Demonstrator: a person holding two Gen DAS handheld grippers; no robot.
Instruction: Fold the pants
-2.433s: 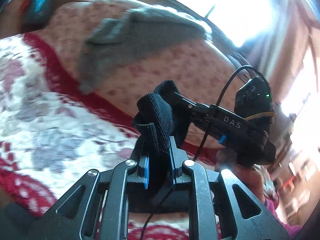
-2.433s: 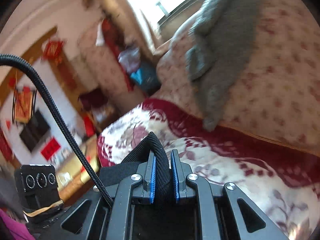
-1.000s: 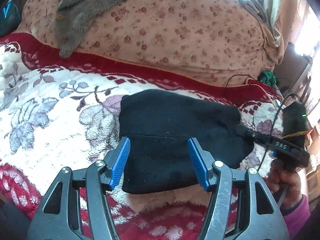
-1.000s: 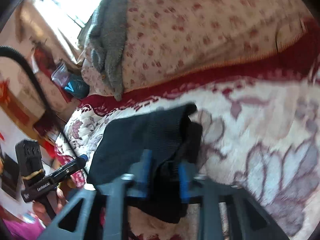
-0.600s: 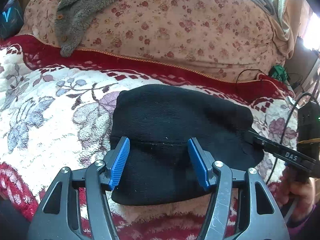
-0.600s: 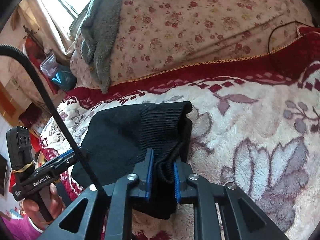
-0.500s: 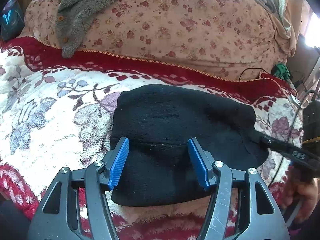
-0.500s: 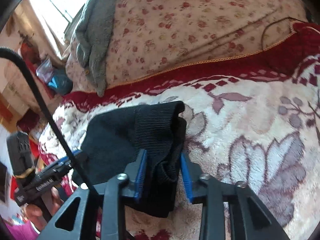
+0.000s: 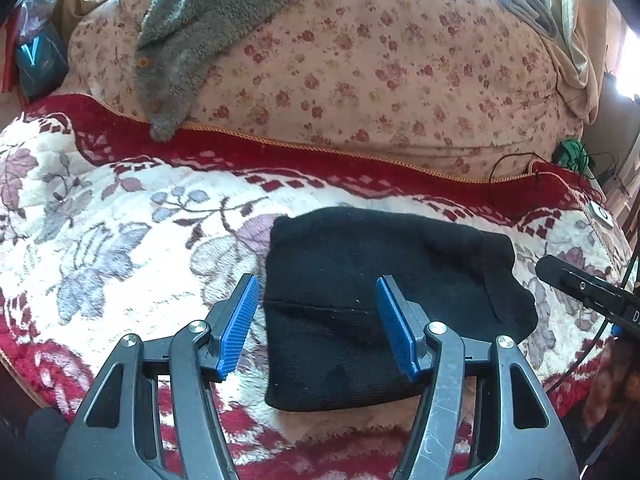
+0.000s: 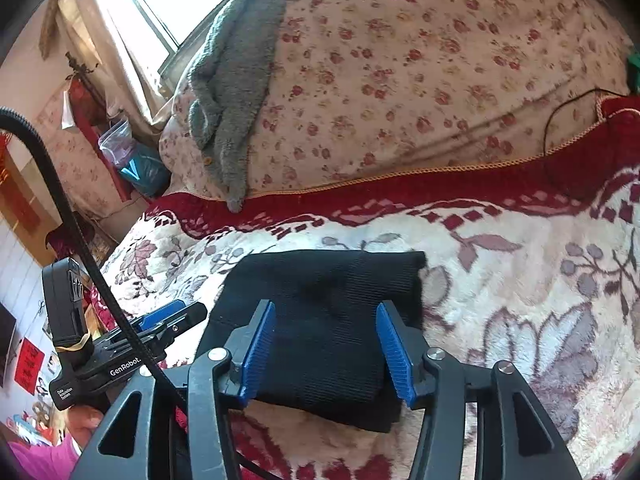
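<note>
You are working over a bed spread with a cream blanket (image 9: 120, 248) patterned in mauve flowers and edged in red. Behind it a rose-print quilt (image 9: 380, 80) is heaped, a grey fleece garment (image 10: 236, 92) draped on it. Daylight floods through a curtained window (image 10: 132, 4).

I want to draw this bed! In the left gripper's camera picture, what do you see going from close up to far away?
Left gripper → black folded pants → flowery white blanket → red blanket border → flowered quilt with a grey fuzzy sweater draped over it.
</note>
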